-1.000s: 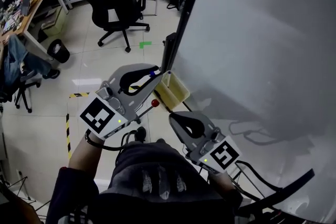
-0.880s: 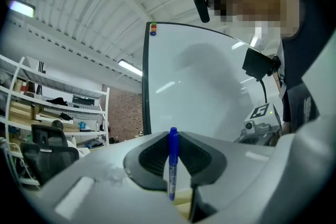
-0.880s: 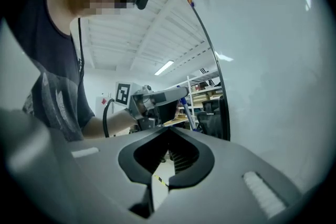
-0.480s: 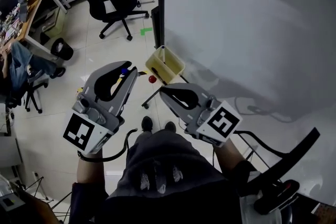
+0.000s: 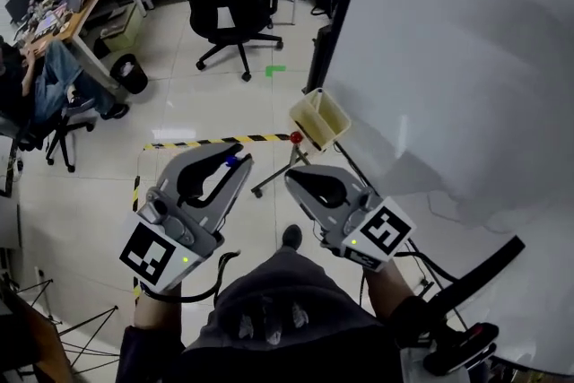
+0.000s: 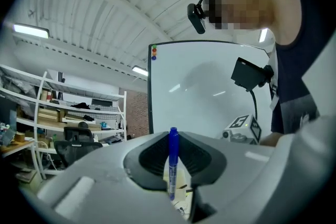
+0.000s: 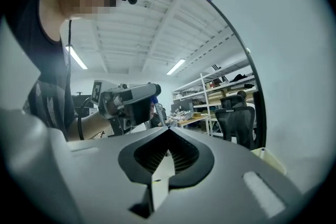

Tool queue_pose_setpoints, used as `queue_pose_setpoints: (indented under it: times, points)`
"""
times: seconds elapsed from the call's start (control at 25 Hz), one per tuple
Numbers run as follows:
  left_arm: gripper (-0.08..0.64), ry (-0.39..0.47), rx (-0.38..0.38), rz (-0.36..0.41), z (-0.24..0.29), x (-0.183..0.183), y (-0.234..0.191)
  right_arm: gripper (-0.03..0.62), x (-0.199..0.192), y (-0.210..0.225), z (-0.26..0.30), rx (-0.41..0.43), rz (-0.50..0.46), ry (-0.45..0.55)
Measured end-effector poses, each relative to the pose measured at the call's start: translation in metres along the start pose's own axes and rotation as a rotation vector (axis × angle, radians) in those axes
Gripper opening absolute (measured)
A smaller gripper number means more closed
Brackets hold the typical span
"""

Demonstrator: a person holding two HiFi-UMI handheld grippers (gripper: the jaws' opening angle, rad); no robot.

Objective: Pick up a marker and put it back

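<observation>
- My left gripper (image 5: 237, 166) is held out level over the floor (image 5: 108, 184), and its jaws are clamped narrow on the marker (image 5: 231, 161).
- In the left gripper view the marker (image 6: 172, 165) is blue and stands upright in the slot between the pads. Its capped end pokes up just past the jaw tips.
- So the marker is in my left grip, up in the air. It is apart from the tray (image 5: 320, 117) and touches nothing else.
- My right gripper (image 5: 290, 178) sits beside the left one, also level. In the right gripper view its jaw tips meet and there is nothing between them.
- The two grippers are side by side but not touching. From the right gripper view I can see the left one with the marker's blue end sticking out of it.
- The whiteboard (image 5: 466, 103) fills the right side of the head view. Its dark frame edge runs down just ahead of my right gripper.
- The tray is pale yellow and hangs at the whiteboard's lower near edge, ahead of both grippers. I cannot make out what is in it.
- A small red knob (image 5: 296, 137) sits just below and left of the tray, at the end of a thin rod.
- A strip of black and yellow tape (image 5: 215, 140) lies on the floor beyond my left gripper.
- A black chair (image 5: 235, 4) stands farther back on the floor, well clear of the grippers.
</observation>
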State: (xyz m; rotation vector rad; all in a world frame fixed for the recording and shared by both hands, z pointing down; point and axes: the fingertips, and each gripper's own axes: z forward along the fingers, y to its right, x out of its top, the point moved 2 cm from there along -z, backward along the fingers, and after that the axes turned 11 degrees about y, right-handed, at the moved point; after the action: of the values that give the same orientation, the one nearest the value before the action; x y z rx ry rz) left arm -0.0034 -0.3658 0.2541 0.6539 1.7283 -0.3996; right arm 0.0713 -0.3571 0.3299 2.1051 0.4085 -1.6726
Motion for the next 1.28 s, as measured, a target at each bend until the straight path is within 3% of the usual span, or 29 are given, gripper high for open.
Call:
queue_pose_setpoints:
  times: [0.28,0.56,0.92,1.28]
  points:
    - [0.054,0.082,0.051,-0.005,-0.152,0.041,0.025,0.002,-0.025,-0.127,0.028,0.014,-0.087,-0.054]
    - [0.054,0.124,0.036,-0.024,-0.243,0.066,0.060,0.002,-0.042,-0.223,0.016,-0.039,-0.094,-0.097]
    - [0.054,0.170,0.013,-0.034,-0.288,0.092,0.103,0.002,-0.023,-0.290,-0.019,-0.093,-0.145,-0.093]
    - [0.054,0.131,0.041,-0.063,-0.312,0.086,0.156,0.002,-0.032,-0.335,-0.063,-0.072,-0.130,-0.087]
